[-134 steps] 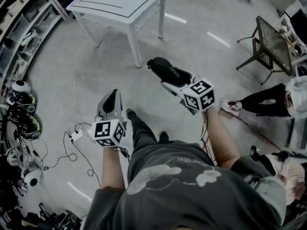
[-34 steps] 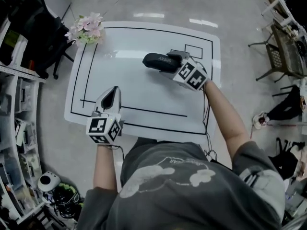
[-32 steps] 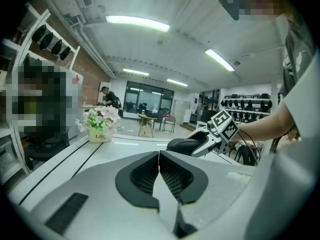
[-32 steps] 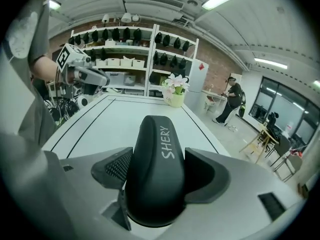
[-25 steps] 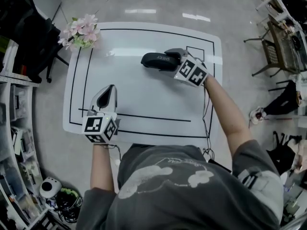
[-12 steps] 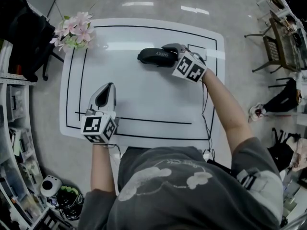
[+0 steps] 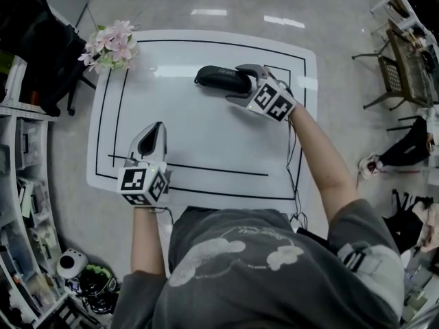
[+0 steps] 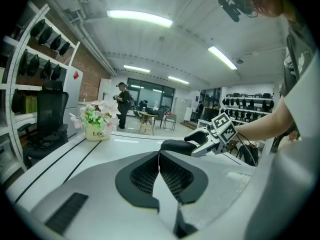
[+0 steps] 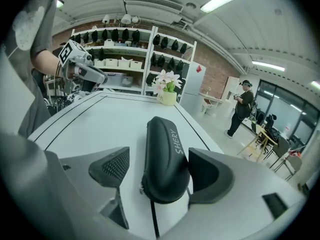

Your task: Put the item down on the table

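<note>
Evidently the black hard-shell case (image 7: 219, 78), lettered SHERY along its top, already lies flat on the white surface (image 7: 206, 136), in the far right part and inside the black outline (image 7: 206, 168) printed there. Its near end sits between the jaws of the right tool (image 9: 159, 171), which have just been opening and now stand wide: the left pad is clear of the shell with a gap, and the right pad is just beside it, not visibly pressing.

The case looks light and stiff, a rounded moulded shell with a matt skin and a seam round its lower edge, so it should neither crush nor sag. The curved sides could let the pads slide upward. The best hold is probably across the narrow width, low on the flanks and nearer the middle than the tip, since a grip at one end of so long a body would let it swing.

The left tool (image 8: 159, 171) has its jaws together with nothing between them and hangs over the near left part of the surface, well apart from the case. A flower pot (image 7: 108, 43) stands at the far left corner and a black office chair (image 7: 41, 40) beyond that edge. Neither is near, and nothing blocks the right tool from drawing straight back
</note>
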A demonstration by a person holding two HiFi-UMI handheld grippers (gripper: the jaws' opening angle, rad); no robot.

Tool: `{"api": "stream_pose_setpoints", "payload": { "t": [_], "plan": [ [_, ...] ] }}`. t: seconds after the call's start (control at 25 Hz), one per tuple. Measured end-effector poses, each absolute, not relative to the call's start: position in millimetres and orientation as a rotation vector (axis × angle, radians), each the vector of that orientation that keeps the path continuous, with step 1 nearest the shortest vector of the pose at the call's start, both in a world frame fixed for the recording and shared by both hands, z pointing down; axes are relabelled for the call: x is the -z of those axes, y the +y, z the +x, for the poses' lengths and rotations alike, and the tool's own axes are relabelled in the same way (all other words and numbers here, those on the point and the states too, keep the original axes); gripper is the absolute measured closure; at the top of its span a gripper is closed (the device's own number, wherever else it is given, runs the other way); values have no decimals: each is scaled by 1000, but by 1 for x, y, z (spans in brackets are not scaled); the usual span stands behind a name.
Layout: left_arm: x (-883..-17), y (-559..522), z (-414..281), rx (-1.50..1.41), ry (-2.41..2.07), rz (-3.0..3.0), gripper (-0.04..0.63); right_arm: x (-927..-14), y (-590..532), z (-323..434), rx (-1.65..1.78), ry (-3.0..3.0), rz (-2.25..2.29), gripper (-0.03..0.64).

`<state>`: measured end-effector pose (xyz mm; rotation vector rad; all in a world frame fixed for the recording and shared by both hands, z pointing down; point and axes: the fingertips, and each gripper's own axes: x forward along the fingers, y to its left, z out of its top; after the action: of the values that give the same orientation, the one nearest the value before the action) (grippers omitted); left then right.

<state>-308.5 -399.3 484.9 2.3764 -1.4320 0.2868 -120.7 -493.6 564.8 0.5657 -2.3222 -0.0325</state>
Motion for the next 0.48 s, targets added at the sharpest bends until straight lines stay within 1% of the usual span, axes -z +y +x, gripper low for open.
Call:
{"api": "stream_pose_setpoints", "payload": {
  "t": [0.16, 0.32, 0.48],
  "plan": [
    [-472, -387, -296, -275, -1463, 2387, 591, -540, -481, -107, 1, -2401, 632, 267],
    [-461, -367, -277, -260, -1492, 2389, 591, -511, -461, -94, -32, -2483, 687, 309],
    [-451, -346, -256, -242, -1529, 2387, 591, -490, -440, -82, -20, -2528, 716, 367]
  ]
}}
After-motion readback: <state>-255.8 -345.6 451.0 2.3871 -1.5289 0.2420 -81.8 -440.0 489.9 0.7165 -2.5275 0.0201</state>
